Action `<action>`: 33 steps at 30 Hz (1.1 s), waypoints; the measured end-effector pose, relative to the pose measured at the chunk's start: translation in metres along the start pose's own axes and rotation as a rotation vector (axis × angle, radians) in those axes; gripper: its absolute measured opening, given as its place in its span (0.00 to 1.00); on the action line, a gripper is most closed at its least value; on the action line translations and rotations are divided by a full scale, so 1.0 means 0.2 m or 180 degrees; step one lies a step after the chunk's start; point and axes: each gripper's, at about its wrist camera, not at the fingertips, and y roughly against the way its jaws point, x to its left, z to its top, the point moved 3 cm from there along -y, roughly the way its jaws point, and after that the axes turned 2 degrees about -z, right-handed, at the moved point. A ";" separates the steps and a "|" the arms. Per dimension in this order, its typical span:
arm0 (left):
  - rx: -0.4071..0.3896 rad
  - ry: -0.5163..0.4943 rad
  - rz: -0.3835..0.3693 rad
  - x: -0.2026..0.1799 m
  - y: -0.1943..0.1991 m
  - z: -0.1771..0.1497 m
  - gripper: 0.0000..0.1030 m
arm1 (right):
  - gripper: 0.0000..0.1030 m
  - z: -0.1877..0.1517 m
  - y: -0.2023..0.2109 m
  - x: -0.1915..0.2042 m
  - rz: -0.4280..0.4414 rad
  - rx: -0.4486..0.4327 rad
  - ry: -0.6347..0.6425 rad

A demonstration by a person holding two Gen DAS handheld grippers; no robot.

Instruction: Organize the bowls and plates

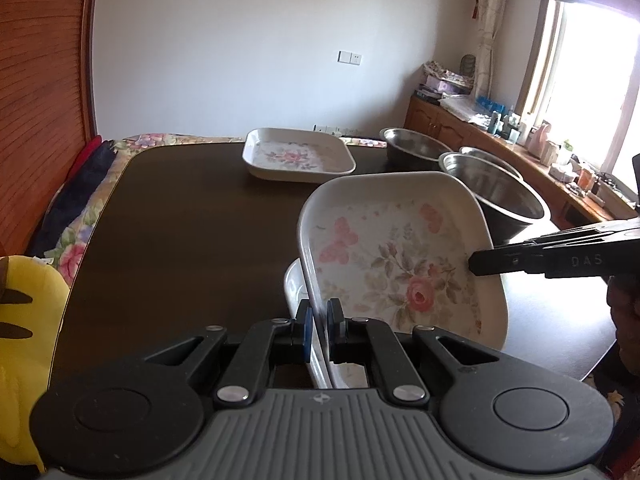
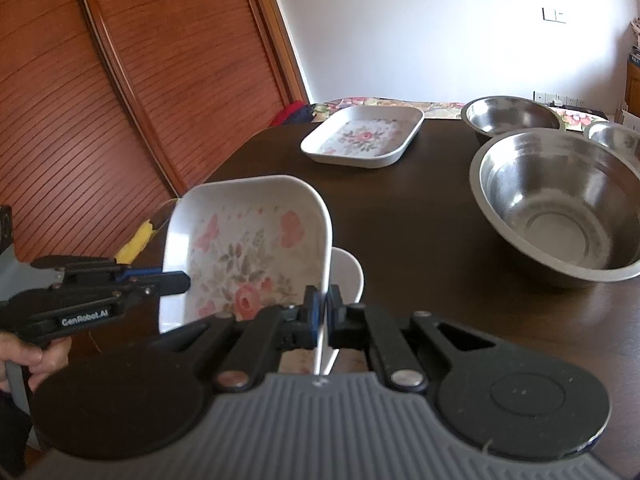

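Above dark table, tilted floral plate clamped at opposite rims, left gripper and right gripper jaws both closed on it, second plate underneath.

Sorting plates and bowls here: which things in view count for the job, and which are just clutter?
Job:
held floral plate, clamped by left gripper and right gripper
white plate beneath
far floral plate
three steel bowls, largest

Clutter:
yellow plush toy
items on the window counter
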 end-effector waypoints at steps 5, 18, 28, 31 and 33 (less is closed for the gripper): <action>0.0011 0.0052 0.0023 0.03 -0.03 0.00 0.34 | 0.06 -0.01 -0.03 0.01 -0.0026 0.0025 0.0015; 0.0034 0.0054 0.0076 0.03 -0.07 -0.02 0.34 | 0.08 -0.04 -0.05 0.01 -0.0127 -0.0020 0.0043; 0.0015 0.0028 0.0159 0.03 -0.10 0.00 0.34 | 0.09 -0.06 -0.06 -0.02 -0.0107 -0.0062 -0.0068; 0.0013 0.0024 0.0164 0.03 -0.10 0.00 0.34 | 0.09 -0.07 -0.05 -0.01 -0.0123 -0.0085 -0.0045; 0.0007 0.0020 0.0177 0.03 -0.10 0.00 0.34 | 0.09 -0.07 -0.05 0.00 -0.0142 -0.0102 -0.0007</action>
